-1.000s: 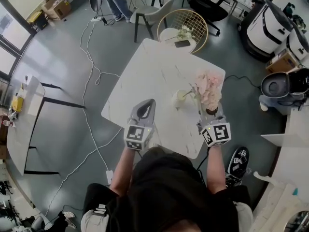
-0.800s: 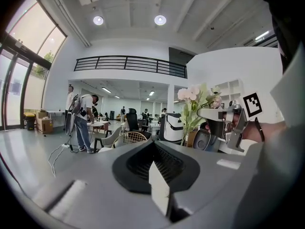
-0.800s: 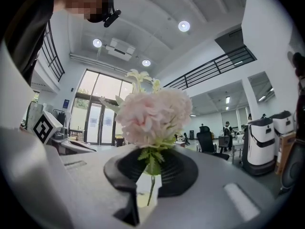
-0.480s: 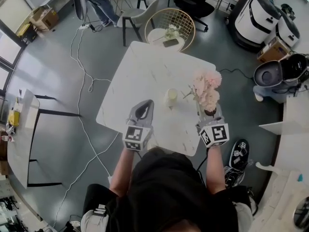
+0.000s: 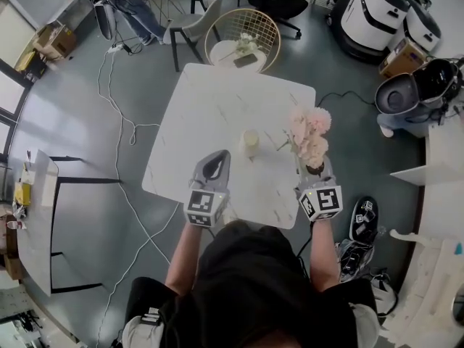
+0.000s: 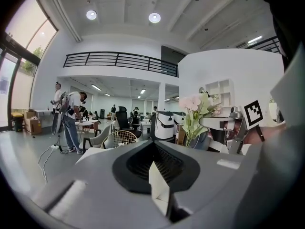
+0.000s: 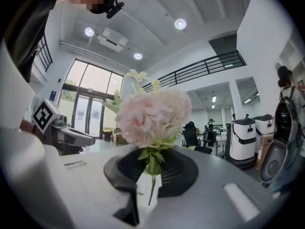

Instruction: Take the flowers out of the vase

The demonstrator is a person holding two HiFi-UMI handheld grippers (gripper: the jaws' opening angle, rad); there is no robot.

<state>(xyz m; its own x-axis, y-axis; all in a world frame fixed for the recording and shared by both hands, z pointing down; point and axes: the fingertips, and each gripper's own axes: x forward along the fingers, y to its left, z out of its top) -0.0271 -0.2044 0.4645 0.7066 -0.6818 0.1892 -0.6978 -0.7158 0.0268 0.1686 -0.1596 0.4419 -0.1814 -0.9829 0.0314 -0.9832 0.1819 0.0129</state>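
The right hand-held gripper (image 7: 148, 191) clamps the thin green stem (image 7: 153, 174) of the pale pink flower bunch (image 7: 153, 116), at three o'clock from the small cream vase (image 5: 251, 142). The bunch looks light, crushable and probably top-heavy, so hold it by the stem only. The left hand-held gripper (image 6: 159, 194) is closed and empty.

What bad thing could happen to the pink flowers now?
The right hand-held gripper pinches only the thin stem below the big pink flowers, so they could tip or slip out. The vase stands on the table close beside them; a sideways swing might knock it over.
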